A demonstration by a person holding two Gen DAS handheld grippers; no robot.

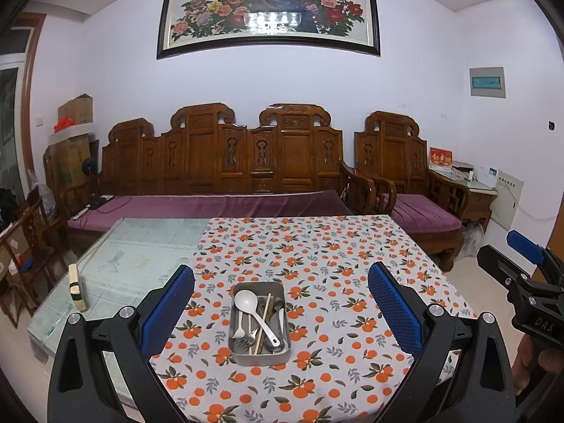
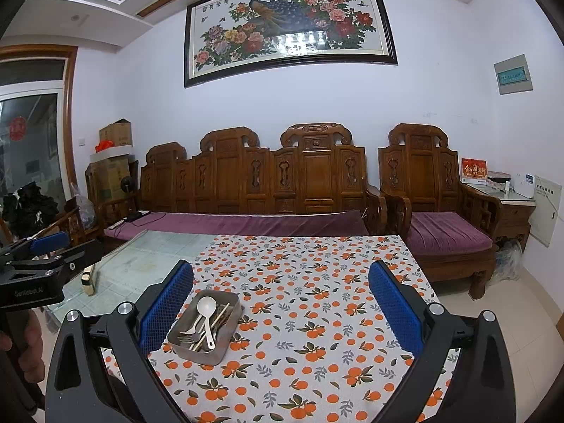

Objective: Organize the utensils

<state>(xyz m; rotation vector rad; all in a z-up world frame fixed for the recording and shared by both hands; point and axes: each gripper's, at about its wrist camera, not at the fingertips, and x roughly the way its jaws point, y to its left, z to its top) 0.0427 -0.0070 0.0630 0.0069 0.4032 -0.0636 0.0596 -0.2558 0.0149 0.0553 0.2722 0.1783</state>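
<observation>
Left hand-held gripper spread; rectangular metal tray, utensils jumbled, maybe chopsticks.

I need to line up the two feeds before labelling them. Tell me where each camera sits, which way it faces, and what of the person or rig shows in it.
Left wrist: sits on the left gripper, looking forward over the orange-print tablecloth at the metal tray between its open fingers; the right gripper and a hand show at the right edge.
Right wrist: sits on the right gripper, facing the same way, with the tray off to its left; the left gripper shows at the left edge.
Shared: the tray of utensils, tablecloth, wooden sofa and peacock painting.
</observation>
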